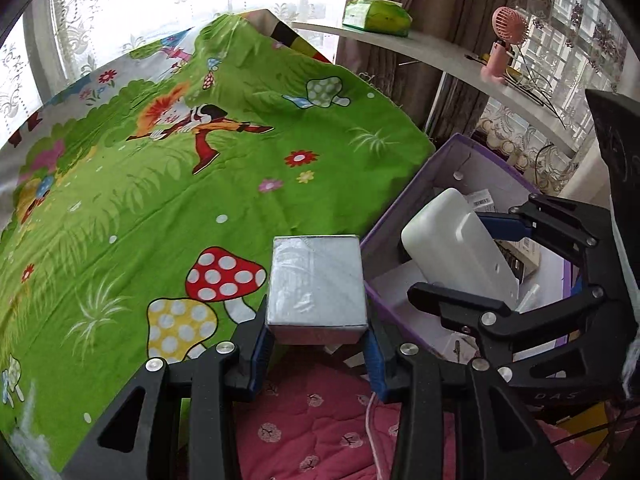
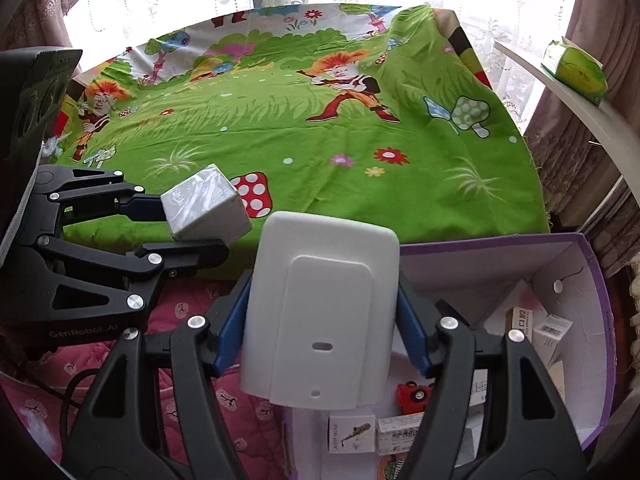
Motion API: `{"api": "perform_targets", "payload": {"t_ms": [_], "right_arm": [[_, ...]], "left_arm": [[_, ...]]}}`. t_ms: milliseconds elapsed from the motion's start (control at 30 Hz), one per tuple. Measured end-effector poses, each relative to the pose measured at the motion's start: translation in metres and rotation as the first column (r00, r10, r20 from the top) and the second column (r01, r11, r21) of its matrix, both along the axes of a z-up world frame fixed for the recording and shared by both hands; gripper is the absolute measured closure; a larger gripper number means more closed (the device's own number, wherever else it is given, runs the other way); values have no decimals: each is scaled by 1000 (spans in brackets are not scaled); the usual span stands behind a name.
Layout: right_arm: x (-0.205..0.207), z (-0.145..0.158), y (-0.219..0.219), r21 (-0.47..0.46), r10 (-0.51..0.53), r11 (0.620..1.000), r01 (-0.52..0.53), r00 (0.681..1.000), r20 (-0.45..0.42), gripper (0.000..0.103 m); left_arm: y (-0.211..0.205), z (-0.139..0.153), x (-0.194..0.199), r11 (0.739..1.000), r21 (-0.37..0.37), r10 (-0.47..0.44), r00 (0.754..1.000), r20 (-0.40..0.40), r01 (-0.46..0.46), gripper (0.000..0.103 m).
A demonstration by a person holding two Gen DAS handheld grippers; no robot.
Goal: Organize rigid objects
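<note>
My left gripper (image 1: 318, 340) is shut on a small grey plastic-wrapped box (image 1: 316, 286), held at the near edge of the green cartoon cloth (image 1: 200, 184). The same grey box (image 2: 204, 202) and left gripper (image 2: 180, 224) show at the left of the right wrist view. My right gripper (image 2: 324, 328) is shut on a white flat plastic device (image 2: 324, 312), held over the near left corner of the purple open box (image 2: 600, 280). In the left wrist view the white device (image 1: 456, 248) and right gripper (image 1: 472, 264) hang above the purple box (image 1: 400, 216).
The purple box holds several small cartons (image 2: 552, 332) and a red toy car (image 2: 414, 398). A pink quilted cushion (image 1: 312, 420) lies below the grippers. A white curved shelf (image 1: 440, 56) carries a green tissue pack (image 1: 376, 16) and a pink fan (image 1: 504, 40).
</note>
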State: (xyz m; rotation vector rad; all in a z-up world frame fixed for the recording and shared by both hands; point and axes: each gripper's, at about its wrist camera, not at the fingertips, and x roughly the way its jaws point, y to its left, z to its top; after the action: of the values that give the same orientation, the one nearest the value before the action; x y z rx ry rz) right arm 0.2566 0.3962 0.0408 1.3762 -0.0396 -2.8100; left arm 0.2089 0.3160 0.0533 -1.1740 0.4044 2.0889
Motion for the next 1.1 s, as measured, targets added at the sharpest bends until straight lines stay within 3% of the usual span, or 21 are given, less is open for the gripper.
{"api": "perform_targets", "payload": {"t_ms": [300,467,533,667,767,1100], "right_arm": [[43,6,53,67,-147,987,146,989,1,34],[66,2,82,82,-234,969,232,972,16,34],[73,-2,92,79,-268,961,265,963,28,34],[80,-13,101,141,-300,947,289,952,65,34],[82,-19,108,105,-310,948,301,948,78,34],[76,-22,112,140,-346,933,332,933,95,34]], "left_arm": [[73,9,21,993,-21,-118,993,7,118,62],[105,3,32,992,35,-126,988,86,124,62],[113,-4,41,992,42,-124,989,78,121,62],[110,-20,55,992,25,-123,989,78,121,62],[105,-25,53,994,5,-106,992,74,106,62],[94,-23,46,999,-9,-53,999,5,53,62]]}}
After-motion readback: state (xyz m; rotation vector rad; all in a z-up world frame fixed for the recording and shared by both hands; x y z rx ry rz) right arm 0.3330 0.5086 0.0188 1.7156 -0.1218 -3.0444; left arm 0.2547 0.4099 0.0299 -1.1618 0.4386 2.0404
